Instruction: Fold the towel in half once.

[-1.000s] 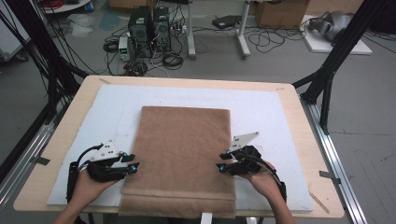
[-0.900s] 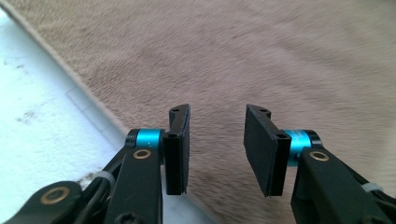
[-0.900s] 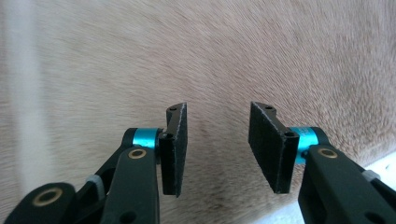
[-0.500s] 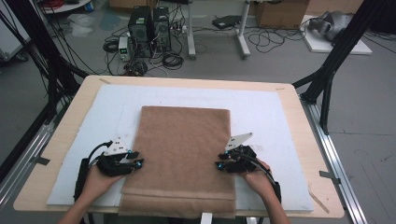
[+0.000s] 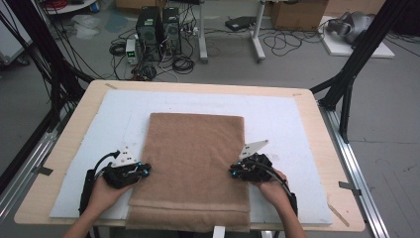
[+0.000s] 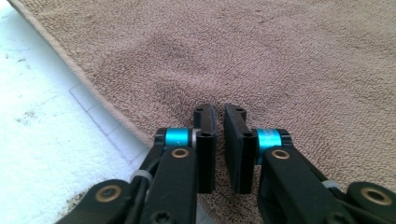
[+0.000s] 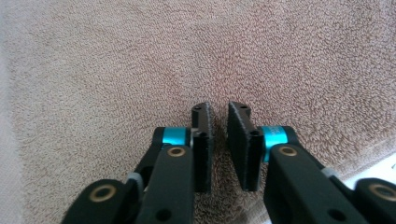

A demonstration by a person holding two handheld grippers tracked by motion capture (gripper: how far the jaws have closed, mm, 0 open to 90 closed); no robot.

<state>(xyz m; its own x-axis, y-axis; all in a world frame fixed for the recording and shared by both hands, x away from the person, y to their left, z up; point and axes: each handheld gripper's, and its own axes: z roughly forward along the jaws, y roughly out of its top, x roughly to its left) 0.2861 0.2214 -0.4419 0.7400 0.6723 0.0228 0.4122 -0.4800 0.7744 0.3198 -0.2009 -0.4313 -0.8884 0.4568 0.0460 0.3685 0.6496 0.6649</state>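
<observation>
A brown towel (image 5: 195, 158) lies flat on the white mat (image 5: 297, 124), its near edge folded over and hanging past the table front. My left gripper (image 5: 147, 170) rests on the towel's left edge with its jaws almost together and nothing between them (image 6: 219, 114). My right gripper (image 5: 232, 172) sits on the towel's right edge in the same way, jaws nearly closed over bare terry cloth (image 7: 219, 112). A hand holds each gripper from the near side.
The wooden table (image 5: 317, 104) carries the white mat, with bare mat on both sides of the towel. Black frame poles (image 5: 356, 59) stand at the right and left corners. Computers and cables (image 5: 158, 29) lie on the floor beyond.
Both grippers have slid a little inward and forward onto the towel's side edges. The towel itself has not shifted.
</observation>
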